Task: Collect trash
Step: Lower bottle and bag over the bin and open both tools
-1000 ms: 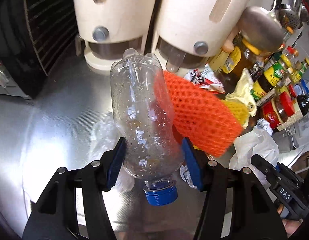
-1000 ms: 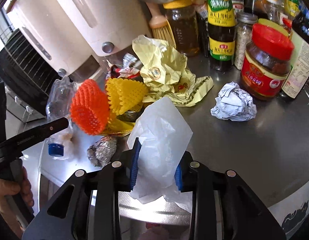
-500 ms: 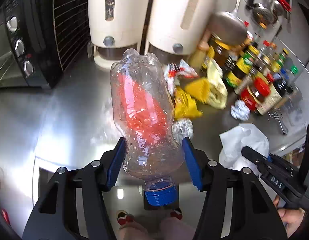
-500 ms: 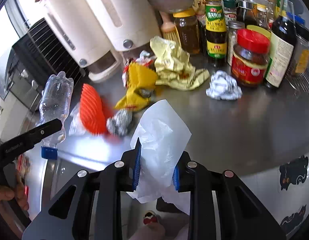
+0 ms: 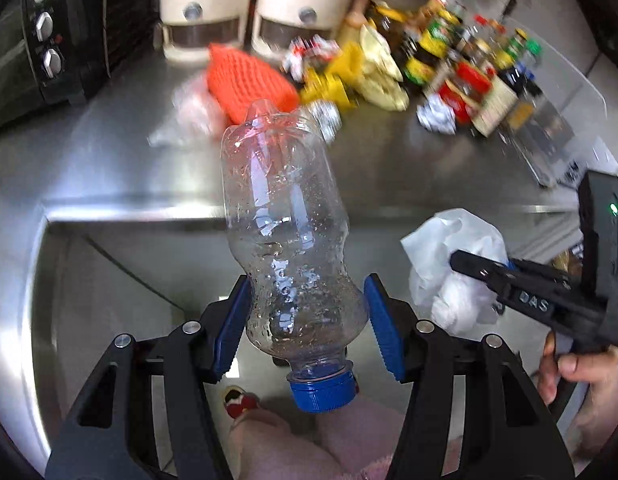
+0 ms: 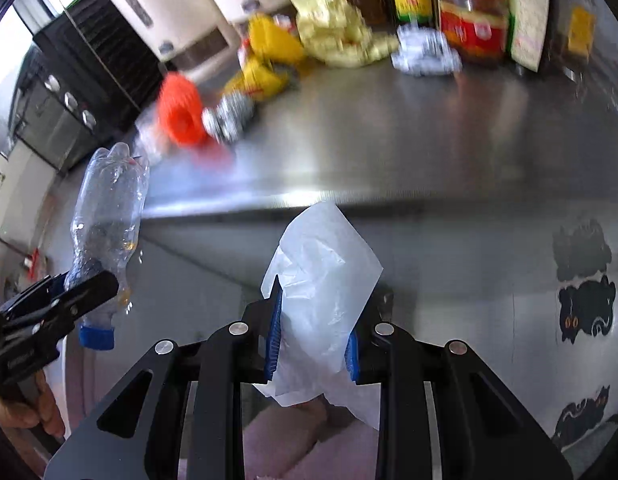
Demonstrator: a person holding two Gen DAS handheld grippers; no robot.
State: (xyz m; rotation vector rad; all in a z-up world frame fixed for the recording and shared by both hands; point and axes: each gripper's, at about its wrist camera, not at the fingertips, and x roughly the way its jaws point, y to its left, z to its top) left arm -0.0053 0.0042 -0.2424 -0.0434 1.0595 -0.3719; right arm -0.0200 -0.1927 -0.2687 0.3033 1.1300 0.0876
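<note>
Left gripper [image 5: 307, 322]: clamped on clear plastic bottle [image 5: 287, 236], blue cap [image 5: 323, 390] toward camera.
Right gripper [image 6: 313, 340]: narrow, pinching white plastic bag [image 6: 321, 292].
Change: both loads lifted off steel counter [image 5: 389, 176] and drawn back past its front edge, now held over the floor.
Left behind on counter: orange foam net [image 5: 249, 80], foil ball [image 5: 327, 116], yellow wrappers [image 6: 269, 52].
Judged: first two pieces collected, drop-off next; bin not visible.

glossy steel counter [image 5: 389, 168], clear plastic bottle [image 5: 285, 240]
</note>
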